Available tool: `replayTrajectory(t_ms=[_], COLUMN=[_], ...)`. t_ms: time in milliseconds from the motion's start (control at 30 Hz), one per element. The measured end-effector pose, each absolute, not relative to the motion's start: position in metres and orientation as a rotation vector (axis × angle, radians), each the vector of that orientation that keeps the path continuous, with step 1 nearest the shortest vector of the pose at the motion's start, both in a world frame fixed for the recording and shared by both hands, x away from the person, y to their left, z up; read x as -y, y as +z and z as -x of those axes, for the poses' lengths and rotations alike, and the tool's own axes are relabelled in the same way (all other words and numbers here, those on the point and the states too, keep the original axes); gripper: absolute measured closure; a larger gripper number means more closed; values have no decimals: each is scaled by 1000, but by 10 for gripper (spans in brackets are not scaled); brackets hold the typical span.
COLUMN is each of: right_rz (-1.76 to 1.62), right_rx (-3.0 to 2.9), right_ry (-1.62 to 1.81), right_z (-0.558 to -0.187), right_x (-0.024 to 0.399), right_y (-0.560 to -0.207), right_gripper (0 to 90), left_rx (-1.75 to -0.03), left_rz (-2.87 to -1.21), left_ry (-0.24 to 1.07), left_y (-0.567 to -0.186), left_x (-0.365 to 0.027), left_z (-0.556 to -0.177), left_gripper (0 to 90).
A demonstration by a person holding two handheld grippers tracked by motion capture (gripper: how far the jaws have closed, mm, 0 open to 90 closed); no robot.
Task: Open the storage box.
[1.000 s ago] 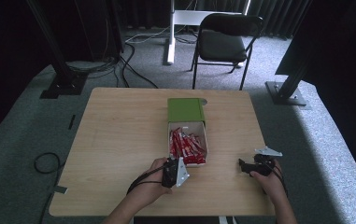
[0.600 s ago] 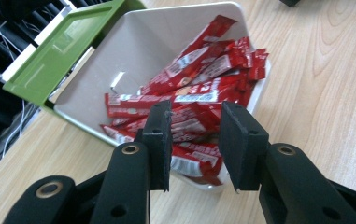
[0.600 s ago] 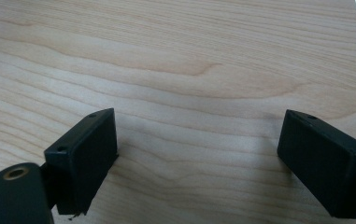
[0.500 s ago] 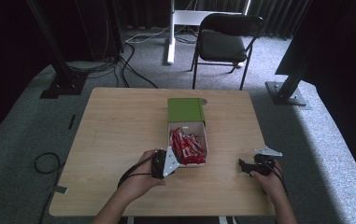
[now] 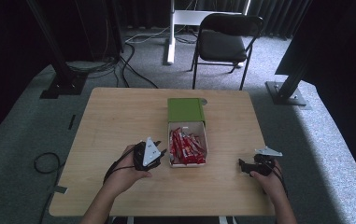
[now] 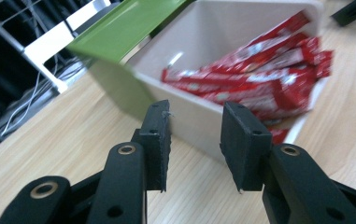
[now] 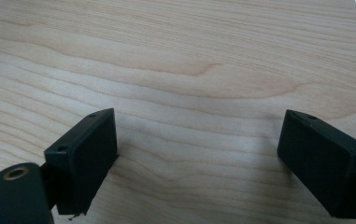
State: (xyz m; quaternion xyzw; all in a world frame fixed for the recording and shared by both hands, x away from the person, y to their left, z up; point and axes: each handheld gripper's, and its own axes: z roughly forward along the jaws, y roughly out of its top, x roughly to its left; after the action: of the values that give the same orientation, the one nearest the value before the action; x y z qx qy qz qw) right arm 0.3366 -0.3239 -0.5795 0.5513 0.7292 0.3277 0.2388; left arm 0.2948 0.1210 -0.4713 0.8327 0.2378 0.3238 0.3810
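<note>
A white box (image 5: 188, 164) sits near the middle of the wooden worktop (image 5: 110, 116), and a heap of red packets (image 5: 187, 148) lies inside it. A green lid (image 5: 185, 110) lies at the far end of the box, touching its rim. In the left claw's view the lid (image 6: 129, 25) tilts up at the box's far corner, and the red packets (image 6: 259, 70) are piled against the box's right wall, reaching up to its rim.

The left claw (image 5: 162, 153) is held in the person's left hand (image 5: 126, 173), just beside the left wall of the box, with a grey three-cornered plate on top. In its own view the left claw (image 6: 194, 140) points at the near white wall of the box (image 6: 189, 116). Its jaws stand a narrow gap apart and have just been opening a little. Nothing lies between them, and the pads do not press on the box or the packets.

The right claw (image 5: 242, 165) rests low on the worktop, well to the right of the box, held in the person's right hand (image 5: 269, 179). In its own view the right claw (image 7: 196, 163) has its jaws spread wide, with bare wood (image 7: 189, 70) between them and nothing held.

A black folding chair (image 5: 224, 42) stands on the grey carpet beyond the far edge of the worktop.
</note>
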Motion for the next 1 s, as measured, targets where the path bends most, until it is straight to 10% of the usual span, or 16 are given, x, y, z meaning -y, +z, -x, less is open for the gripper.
replayTrajectory(t_ms=[1000], right_rz=[-1512], right_rx=[-1993], right_ry=[895], right_z=[-336], right_x=[324], right_y=[-580], right_gripper=[115], left_rx=[-1074], left_rz=[-1992], left_ry=[755], left_y=[-538], left_x=[-228], left_z=[-296], left_gripper=[604])
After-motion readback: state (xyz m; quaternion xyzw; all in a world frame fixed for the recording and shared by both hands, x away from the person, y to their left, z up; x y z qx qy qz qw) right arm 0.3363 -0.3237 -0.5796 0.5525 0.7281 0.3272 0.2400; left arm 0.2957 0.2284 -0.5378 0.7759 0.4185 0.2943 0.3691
